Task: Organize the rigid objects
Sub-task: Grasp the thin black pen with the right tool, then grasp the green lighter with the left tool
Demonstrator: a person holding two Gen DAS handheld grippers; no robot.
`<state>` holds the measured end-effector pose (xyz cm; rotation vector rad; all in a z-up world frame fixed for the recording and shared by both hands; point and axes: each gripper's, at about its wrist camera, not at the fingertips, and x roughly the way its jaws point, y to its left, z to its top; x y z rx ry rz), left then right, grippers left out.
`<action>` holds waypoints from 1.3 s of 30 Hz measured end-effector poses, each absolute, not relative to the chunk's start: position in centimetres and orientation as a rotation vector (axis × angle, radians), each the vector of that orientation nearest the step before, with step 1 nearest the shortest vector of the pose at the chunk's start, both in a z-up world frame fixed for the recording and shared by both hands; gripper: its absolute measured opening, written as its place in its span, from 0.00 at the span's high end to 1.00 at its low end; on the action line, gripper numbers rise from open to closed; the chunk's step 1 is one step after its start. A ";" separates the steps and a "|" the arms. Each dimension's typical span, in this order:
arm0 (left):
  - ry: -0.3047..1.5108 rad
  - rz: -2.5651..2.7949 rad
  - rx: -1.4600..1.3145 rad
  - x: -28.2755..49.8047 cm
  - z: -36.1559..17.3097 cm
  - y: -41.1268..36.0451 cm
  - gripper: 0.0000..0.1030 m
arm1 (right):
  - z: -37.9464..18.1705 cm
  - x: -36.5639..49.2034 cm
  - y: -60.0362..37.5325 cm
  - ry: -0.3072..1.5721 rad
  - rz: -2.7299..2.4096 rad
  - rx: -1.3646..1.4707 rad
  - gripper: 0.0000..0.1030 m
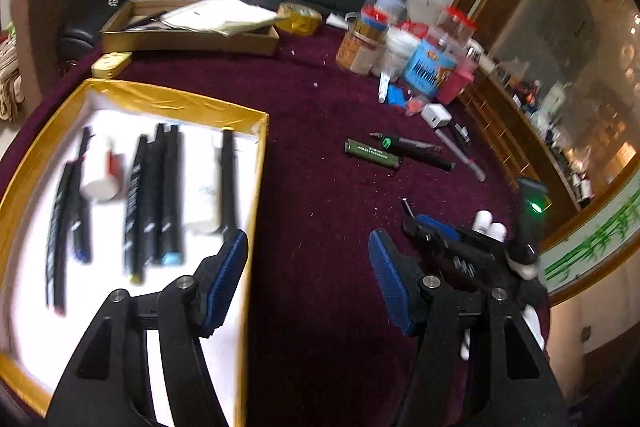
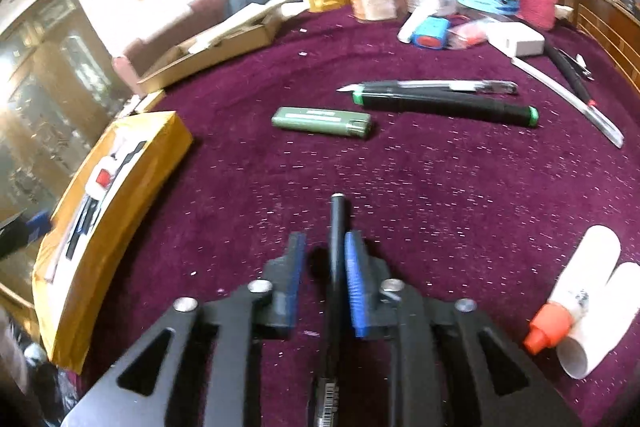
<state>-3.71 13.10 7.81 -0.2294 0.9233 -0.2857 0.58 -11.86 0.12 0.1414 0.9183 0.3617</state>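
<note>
Left of everything, our left gripper (image 1: 308, 247) hangs spread and empty at the gold-rimmed white tray (image 1: 176, 99). Right of the tray, our right gripper (image 2: 323, 251) pinches a slim black plastic pen (image 2: 335, 251) lengthwise between its pads; light, stiff, slippery, we'd hold mid-barrel.

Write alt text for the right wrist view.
The right gripper has a black pen between its fingers above a maroon tablecloth. Ahead lie a green lighter and black marker; a gold-rimmed tray sits left.
</note>
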 end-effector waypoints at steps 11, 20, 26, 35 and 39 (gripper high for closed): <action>0.933 -0.372 0.156 6.9 5.0 0.4 0.40 | -0.4 1.2 -15.8 0.952 0.328 0.320 0.94; 0.846 -0.490 0.498 11.0 1.7 -4.7 0.25 | -1.3 2.0 -17.4 0.978 0.369 0.464 0.94; 0.960 -0.535 0.455 9.7 0.3 -3.4 0.31 | -1.2 2.2 -17.0 0.973 0.366 0.455 0.94; 0.921 -0.493 0.300 8.4 2.8 0.6 0.47 | -0.9 1.3 -17.1 0.968 0.360 0.454 0.93; 0.923 -0.432 0.297 11.0 2.0 -0.7 0.45 | -0.8 1.5 -17.1 0.965 0.359 0.440 0.93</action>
